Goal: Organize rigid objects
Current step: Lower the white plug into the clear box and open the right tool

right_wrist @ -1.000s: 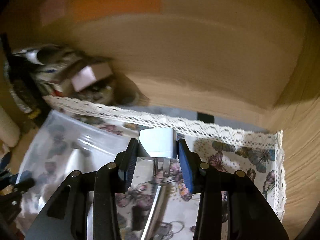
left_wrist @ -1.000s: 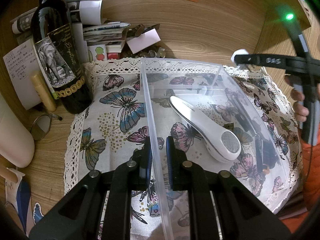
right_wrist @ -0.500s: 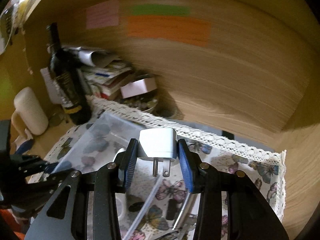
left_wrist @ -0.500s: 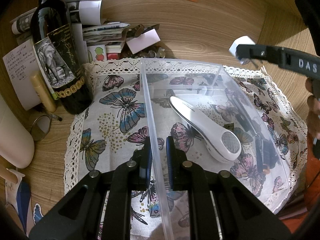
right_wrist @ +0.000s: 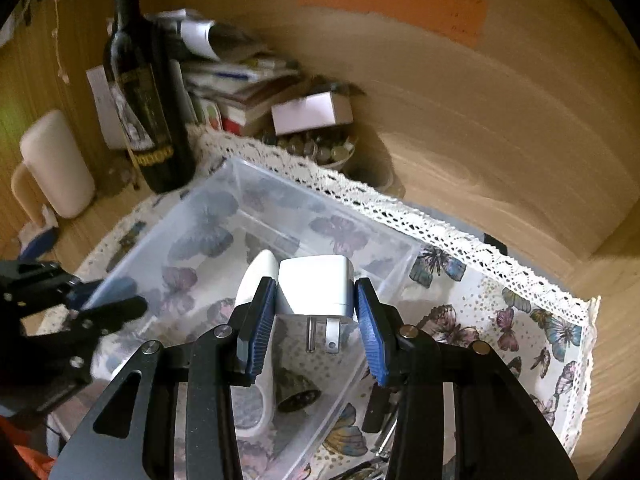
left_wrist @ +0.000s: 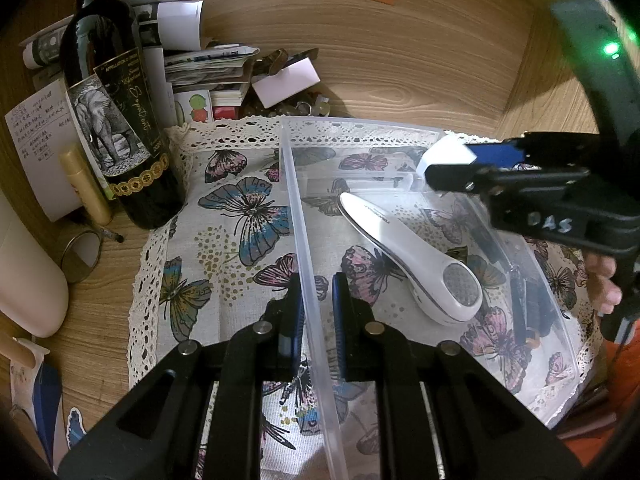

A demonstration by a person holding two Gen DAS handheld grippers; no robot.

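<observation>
A clear plastic bin (left_wrist: pixel 308 216) stands on a butterfly cloth (left_wrist: pixel 224 216). My left gripper (left_wrist: pixel 316 304) is shut on the bin's left wall. A white handheld device (left_wrist: pixel 408 256) lies inside the bin, also seen in the right wrist view (right_wrist: pixel 256 276). My right gripper (right_wrist: pixel 316 316) is shut on a white plug adapter (right_wrist: pixel 316 288), prongs pointing back, held above the bin's right part. In the left wrist view the right gripper (left_wrist: pixel 460 160) with the adapter (left_wrist: pixel 446 154) hovers over the bin's far right corner.
A dark wine bottle (left_wrist: pixel 116 120) stands at the left of the cloth, with stacked papers and booklets (left_wrist: pixel 208 68) behind. A cream cylinder (left_wrist: pixel 28 272) is at far left. Dark tools (left_wrist: pixel 524 300) lie along the bin's right side. Wooden walls enclose the back and right.
My right gripper has come down and left with the adapter, from beyond the bin's far right edge to above the bin. My left gripper has stayed put on the wall.
</observation>
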